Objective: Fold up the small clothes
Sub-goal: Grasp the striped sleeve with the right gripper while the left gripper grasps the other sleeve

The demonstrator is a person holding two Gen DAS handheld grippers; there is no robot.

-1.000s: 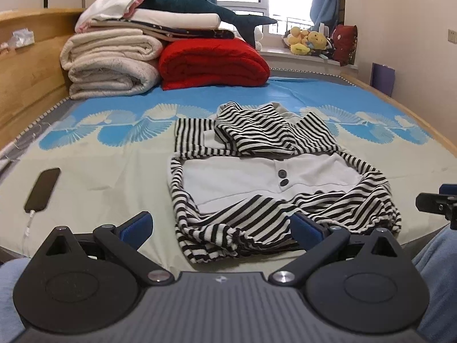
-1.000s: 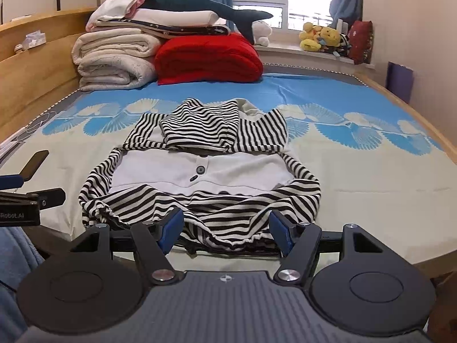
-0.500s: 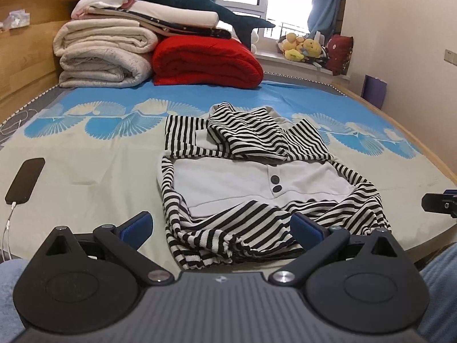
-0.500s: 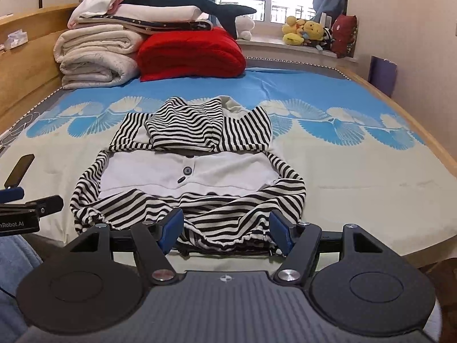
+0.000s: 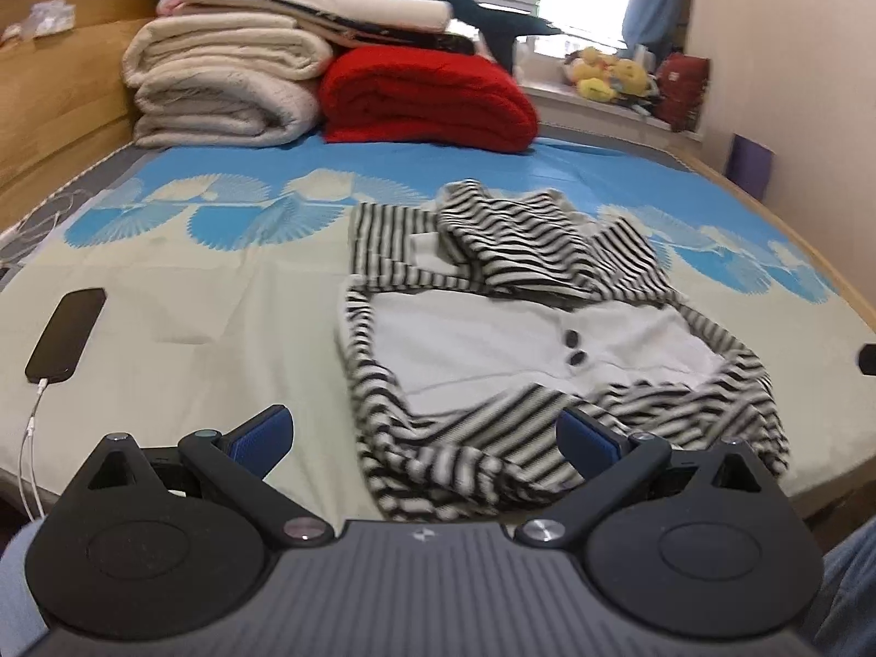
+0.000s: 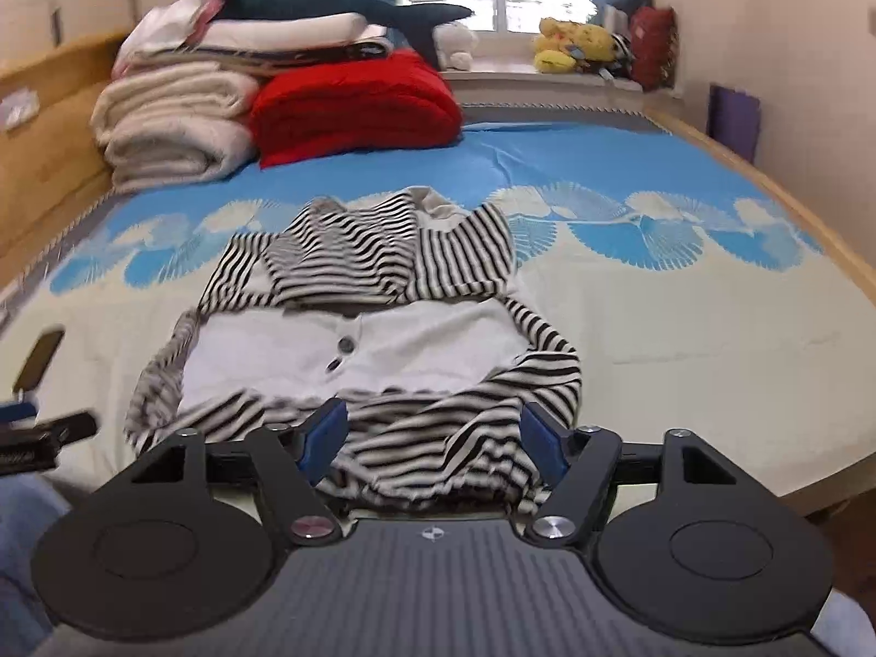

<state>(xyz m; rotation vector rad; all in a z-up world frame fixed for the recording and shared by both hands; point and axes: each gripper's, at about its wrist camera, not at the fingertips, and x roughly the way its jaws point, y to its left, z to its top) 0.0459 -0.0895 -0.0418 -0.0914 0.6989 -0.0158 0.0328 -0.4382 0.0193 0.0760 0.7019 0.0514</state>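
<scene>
A small black-and-white striped garment is lying partly folded on the bed, near its front edge, with a plain pale panel carrying two dark buttons showing in its middle and a bunched striped portion sitting at its far end. The left tool is hovering at the near edge of the bed with its blue-padded fingers spread wide and released, grasping nothing; its right finger is appearing in front of the garment's near striped hem, though whether it is touching the cloth cannot be told. The right tool is likewise standing open and empty, its two blue pads framing the garment's near hem, which is bunching just beyond them. In the right wrist view the same striped garment is filling the centre of the bed, and part of the left tool is showing at the left edge. A dark phone is lying on the bed to the left of the garment, well apart from it, with a white cable plugged into its near end. At the far end of the bed, cream blankets are stacked beside a folded red blanket, with a dark plush shark resting on top of the pile. Plush toys are sitting on the window ledge beyond.
</scene>
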